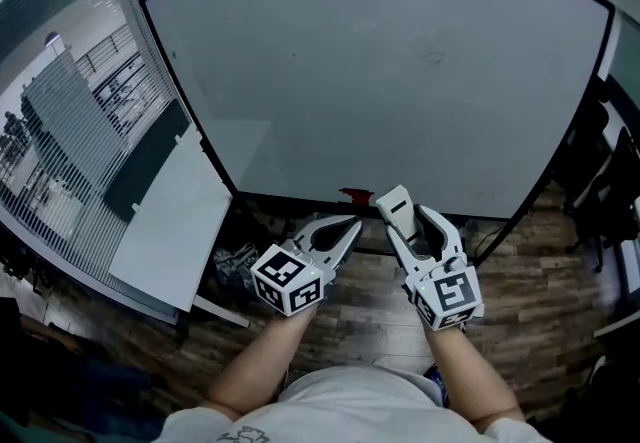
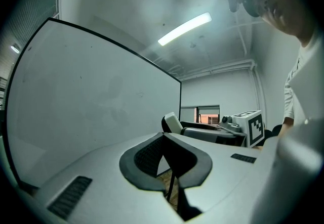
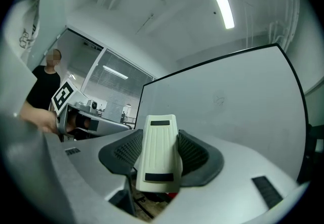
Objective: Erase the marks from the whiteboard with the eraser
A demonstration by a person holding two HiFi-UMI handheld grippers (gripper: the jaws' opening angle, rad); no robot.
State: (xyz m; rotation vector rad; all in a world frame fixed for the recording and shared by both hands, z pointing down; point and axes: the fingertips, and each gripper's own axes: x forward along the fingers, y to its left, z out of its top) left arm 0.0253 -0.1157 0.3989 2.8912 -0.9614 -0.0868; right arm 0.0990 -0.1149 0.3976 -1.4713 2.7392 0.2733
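The large whiteboard (image 1: 380,71) stands in front of me and looks nearly clean. One faint scribble (image 1: 432,57) shows at its upper right, and the right gripper view shows the same scribble (image 3: 219,100). My right gripper (image 1: 415,226) is shut on the cream eraser (image 1: 394,203), held low in front of the board's bottom edge, apart from the surface. The eraser (image 3: 161,142) points up between the black pads (image 3: 197,154). My left gripper (image 1: 350,224) hangs beside it, jaws together with nothing between them (image 2: 164,142).
A small red object (image 1: 354,196) sits at the board's bottom rail. A white panel (image 1: 170,231) leans against the glass wall on the left. Dark chairs (image 1: 610,191) stand at the right. Black stand legs (image 1: 505,231) and wood floor (image 1: 365,306) lie below. Another person (image 3: 48,81) stands behind.
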